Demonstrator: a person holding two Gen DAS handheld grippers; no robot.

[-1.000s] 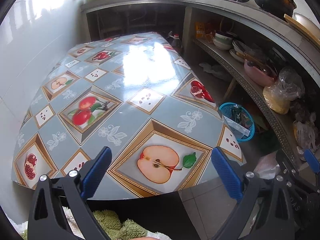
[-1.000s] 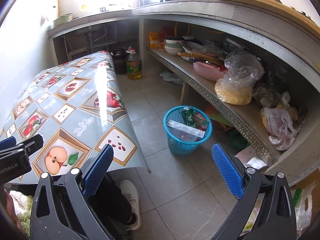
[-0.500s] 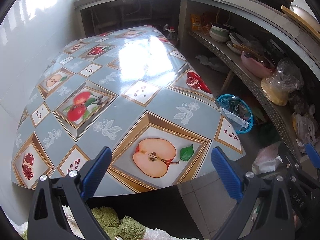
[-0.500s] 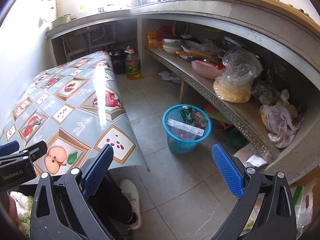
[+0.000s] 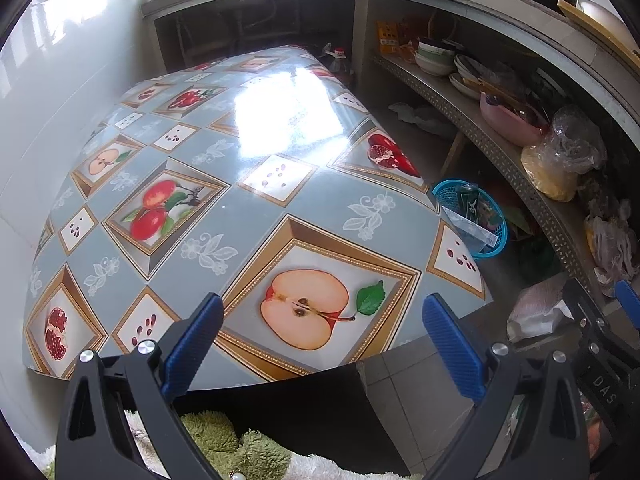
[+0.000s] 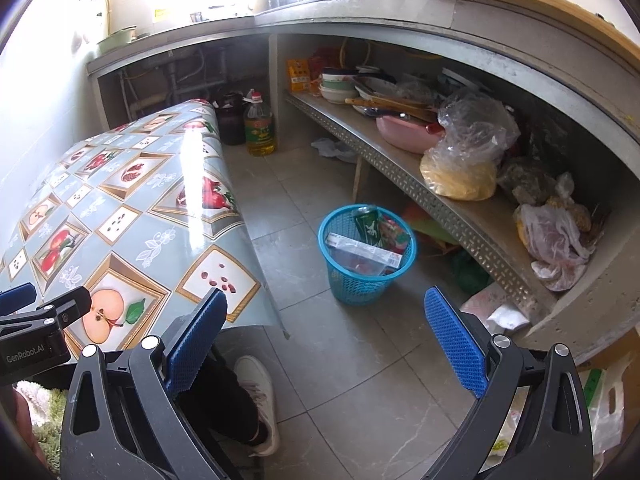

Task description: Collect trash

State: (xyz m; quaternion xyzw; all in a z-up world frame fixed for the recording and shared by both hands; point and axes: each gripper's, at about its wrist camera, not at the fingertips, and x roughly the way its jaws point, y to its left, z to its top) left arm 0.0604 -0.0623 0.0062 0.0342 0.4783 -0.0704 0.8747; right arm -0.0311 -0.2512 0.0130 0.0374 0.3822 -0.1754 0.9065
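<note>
**Between empty fingers: trash mostly binned, table bare**

Ahead of the right gripper (image 6: 322, 336), past its spread blue fingers (image 6: 456, 344), stands the blue mesh wastebasket (image 6: 366, 276) on the grey tiled floor (image 6: 348, 360). It already holds a clear flat plastic package (image 6: 362, 250), a dark green can or pouch (image 6: 368, 222) and a red wrapper (image 6: 394, 234), so by my judgement a good part of the collecting is done. Nothing sits between these fingers.

The left gripper (image 5: 320, 340) hangs over the near edge of the table (image 5: 120, 280), its ribbed blue fingers (image 5: 194, 338) also wide apart and empty. Beyond them the glossy oilcloth, printed with apples, pomegranates and seeds in gold frames, shows no loose item at all; strong glare washes out its middle, so a small scrap there could be missed.

What may be left lies to the right of the right-hand fingers: a crumpled white-and-pink bag (image 6: 492, 308) on the floor under the perforated metal shelf (image 6: 400, 176), and farther off a white crumpled rag or paper (image 6: 332, 148) by the shelf leg. Whether these count as trash I cannot say. Soft, thin and wrinkled, they would likely collapse when pinched.

On the shelf sit knotted translucent bags (image 6: 468, 148), a pink basin (image 6: 404, 134) and stacked bowls, probably not part of the job.
</note>
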